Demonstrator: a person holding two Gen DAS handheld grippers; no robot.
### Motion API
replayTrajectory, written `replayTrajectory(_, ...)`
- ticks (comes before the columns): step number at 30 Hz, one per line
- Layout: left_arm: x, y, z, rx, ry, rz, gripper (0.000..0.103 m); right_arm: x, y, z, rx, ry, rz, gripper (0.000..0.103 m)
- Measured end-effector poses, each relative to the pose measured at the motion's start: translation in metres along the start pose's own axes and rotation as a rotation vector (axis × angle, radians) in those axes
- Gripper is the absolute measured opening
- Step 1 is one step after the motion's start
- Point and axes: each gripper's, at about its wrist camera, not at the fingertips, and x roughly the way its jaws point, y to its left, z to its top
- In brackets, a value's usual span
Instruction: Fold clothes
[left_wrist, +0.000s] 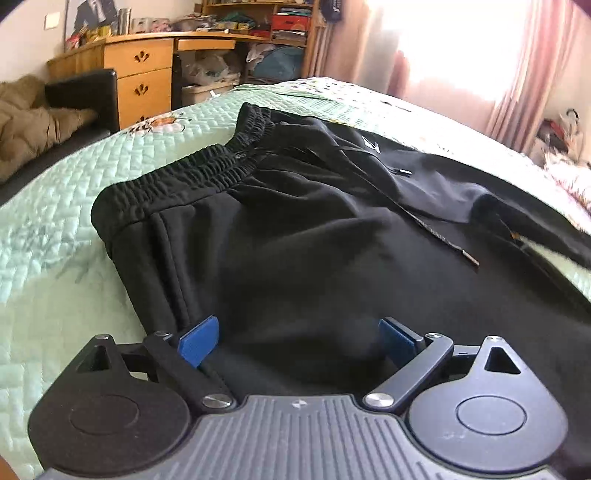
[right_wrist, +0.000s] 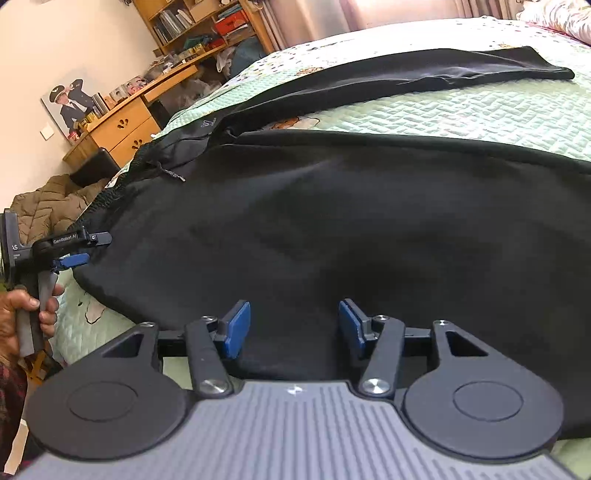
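Black sweatpants (left_wrist: 295, 229) lie spread on the pale green quilted bed (left_wrist: 55, 229), elastic waistband (left_wrist: 192, 170) at the left and a drawstring (left_wrist: 443, 236) trailing over the cloth. My left gripper (left_wrist: 297, 339) is open, its blue pads (left_wrist: 197, 341) low over the near edge of the pants close to the side seam. In the right wrist view the pants (right_wrist: 351, 229) fill the middle, one leg (right_wrist: 424, 70) stretching far across the bed. My right gripper (right_wrist: 293, 328) is open over the near hem side. The left gripper (right_wrist: 79, 251) shows at the left, held by a hand (right_wrist: 26, 314).
A wooden desk with drawers (left_wrist: 144, 70) and cluttered shelves (left_wrist: 258, 22) stand beyond the bed. A brown jacket (left_wrist: 26, 118) lies on a dark seat (left_wrist: 81, 92) at the left. Pink curtains (left_wrist: 517, 74) hang by a bright window. A patterned pillow (right_wrist: 561, 18) sits at the far right.
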Motion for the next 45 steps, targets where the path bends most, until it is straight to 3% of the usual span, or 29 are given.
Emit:
replayTrajectory(6,-0.018,0.006,0.009,-0.063,-0.04,-0.094,0.098,0.003,0.003,0.002,0.007,0.02,-0.024,0.056)
replayTrajectory(11,0.006,0.016,0.006,-0.06,0.019,-0.033,0.098,0.006,0.008,0.001,-0.019,0.028,-0.04,0.062)
replayTrajectory(15,0.012,-0.005,0.002,0.064,0.023,0.027,0.102,0.008,0.011,0.001,-0.02,0.033,-0.043,0.066)
replayTrajectory(17,0.013,-0.006,0.003,0.06,0.026,0.027,0.102,0.008,0.011,0.001,-0.018,0.037,-0.044,0.066)
replayTrajectory(22,-0.005,0.019,0.011,-0.082,0.009,-0.064,0.096,0.009,0.013,0.002,-0.01,0.046,-0.048,0.066)
replayTrajectory(25,-0.027,0.041,0.018,-0.213,-0.053,-0.144,0.095,0.007,0.008,0.007,0.029,0.041,-0.017,0.066)
replayTrajectory(29,-0.042,0.057,0.03,-0.246,-0.089,-0.148,0.095,0.005,0.004,0.014,0.084,0.03,0.033,0.067)
replayTrajectory(39,-0.023,0.053,0.072,-0.188,-0.04,-0.148,0.093,0.001,-0.008,0.032,0.216,0.003,0.159,0.067)
replayTrajectory(42,-0.011,0.049,0.103,-0.119,-0.052,-0.123,0.093,0.019,0.017,0.055,0.134,-0.021,0.215,0.067)
replayTrajectory(45,0.013,0.033,0.134,0.031,-0.044,-0.027,0.094,0.055,0.055,0.081,0.022,-0.02,0.266,0.067)
